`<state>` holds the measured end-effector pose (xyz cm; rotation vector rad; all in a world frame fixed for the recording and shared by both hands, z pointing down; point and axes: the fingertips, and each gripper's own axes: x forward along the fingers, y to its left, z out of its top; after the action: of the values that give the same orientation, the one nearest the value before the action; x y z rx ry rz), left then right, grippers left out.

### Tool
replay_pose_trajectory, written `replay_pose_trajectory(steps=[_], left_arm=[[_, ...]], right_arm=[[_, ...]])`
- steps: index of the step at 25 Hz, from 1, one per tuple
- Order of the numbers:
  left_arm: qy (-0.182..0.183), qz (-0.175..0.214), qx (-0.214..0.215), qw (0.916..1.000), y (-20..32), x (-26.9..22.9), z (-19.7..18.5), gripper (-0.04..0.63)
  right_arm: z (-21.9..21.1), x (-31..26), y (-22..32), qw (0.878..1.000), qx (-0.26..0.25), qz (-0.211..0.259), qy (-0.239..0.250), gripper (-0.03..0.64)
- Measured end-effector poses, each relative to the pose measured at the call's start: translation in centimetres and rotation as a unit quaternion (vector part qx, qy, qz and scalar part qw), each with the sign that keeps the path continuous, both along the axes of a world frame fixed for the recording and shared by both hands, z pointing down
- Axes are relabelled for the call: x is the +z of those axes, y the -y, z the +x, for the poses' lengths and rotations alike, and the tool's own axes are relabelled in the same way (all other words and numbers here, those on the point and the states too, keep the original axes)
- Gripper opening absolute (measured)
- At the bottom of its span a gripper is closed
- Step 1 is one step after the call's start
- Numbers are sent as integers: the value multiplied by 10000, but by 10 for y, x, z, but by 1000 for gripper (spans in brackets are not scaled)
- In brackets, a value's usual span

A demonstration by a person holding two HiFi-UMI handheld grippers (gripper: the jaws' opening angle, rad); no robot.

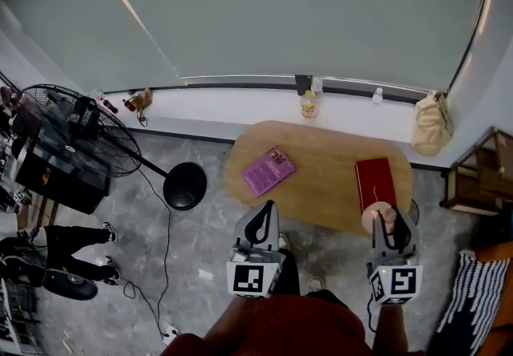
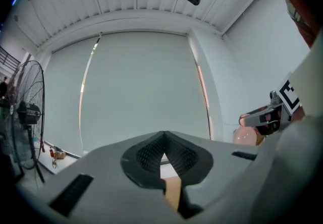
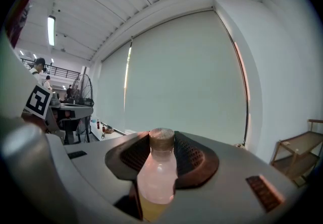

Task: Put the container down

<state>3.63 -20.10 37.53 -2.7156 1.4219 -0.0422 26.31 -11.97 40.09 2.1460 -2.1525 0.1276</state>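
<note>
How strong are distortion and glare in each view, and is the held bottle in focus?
Head view: the window ledge bows strongly, and a bright streak crosses the blind. Left gripper view: fisheye, black corners, even soft light. Right gripper view: same fisheye; the bottle looks fairly sharp, glowing pink.

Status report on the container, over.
Left gripper shut, empty. Right gripper shut on bottle, upright, at near edge of table. Red book lies just ahead.

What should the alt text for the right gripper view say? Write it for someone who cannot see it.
The right gripper holds a translucent bottle upright between its jaws, brown cap on, some yellowish liquid at the bottom. Behind it hangs a wide pale blind; a wooden shelf stands at far right.
</note>
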Motion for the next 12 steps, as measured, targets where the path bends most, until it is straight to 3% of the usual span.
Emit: replay_pose_trajectory(steps=[12], left_arm=[[-93,84,-250,9996,128,2,-65,6]], right_arm=[[-64,0,134,9996,-207,-111,-125,141]])
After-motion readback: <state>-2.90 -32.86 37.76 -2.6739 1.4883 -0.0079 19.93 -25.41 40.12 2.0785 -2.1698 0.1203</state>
